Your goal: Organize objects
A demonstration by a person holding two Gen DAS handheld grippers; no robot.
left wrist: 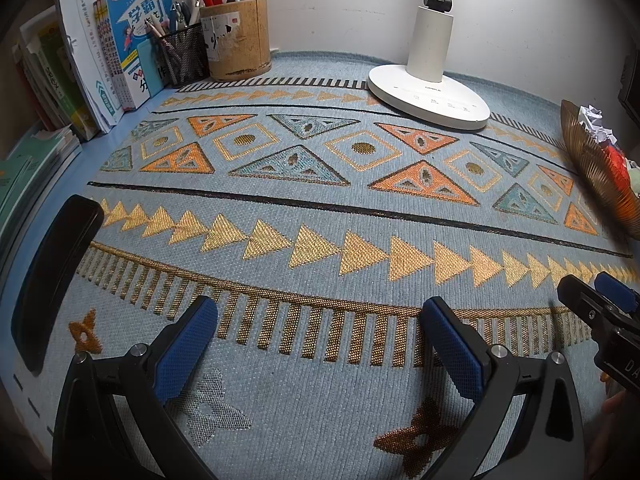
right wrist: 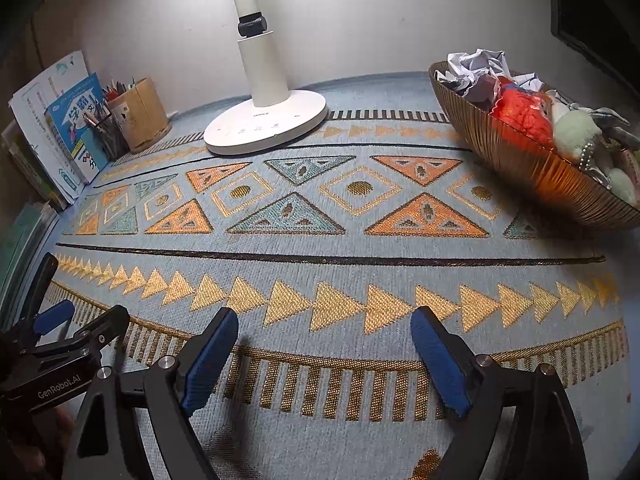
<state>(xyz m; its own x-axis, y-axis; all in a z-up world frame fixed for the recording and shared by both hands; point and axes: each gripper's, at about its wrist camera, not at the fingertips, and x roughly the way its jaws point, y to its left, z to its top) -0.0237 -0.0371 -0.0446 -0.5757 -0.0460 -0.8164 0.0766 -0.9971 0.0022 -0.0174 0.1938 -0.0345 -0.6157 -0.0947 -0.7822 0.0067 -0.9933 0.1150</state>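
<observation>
My left gripper (left wrist: 320, 320) is open and empty, low over the patterned blue mat (left wrist: 320, 208). A black oblong object (left wrist: 56, 280) lies on the mat just left of its left finger. My right gripper (right wrist: 324, 332) is open and empty over the same mat (right wrist: 320, 240). A ribbed golden bowl (right wrist: 532, 168) at the far right holds crumpled paper (right wrist: 476, 68), something red (right wrist: 520, 108) and soft toys (right wrist: 576, 132). The bowl also shows in the left wrist view (left wrist: 600, 176). Each gripper sees the other at its frame edge: the right gripper (left wrist: 600, 312), the left gripper (right wrist: 60, 340).
A white desk lamp (left wrist: 430, 96) stands at the back centre. A bamboo pen holder (left wrist: 236, 36) and a black mesh pen cup (left wrist: 184, 56) stand at the back left beside upright books (left wrist: 132, 40). More books (left wrist: 28, 168) are stacked along the left edge.
</observation>
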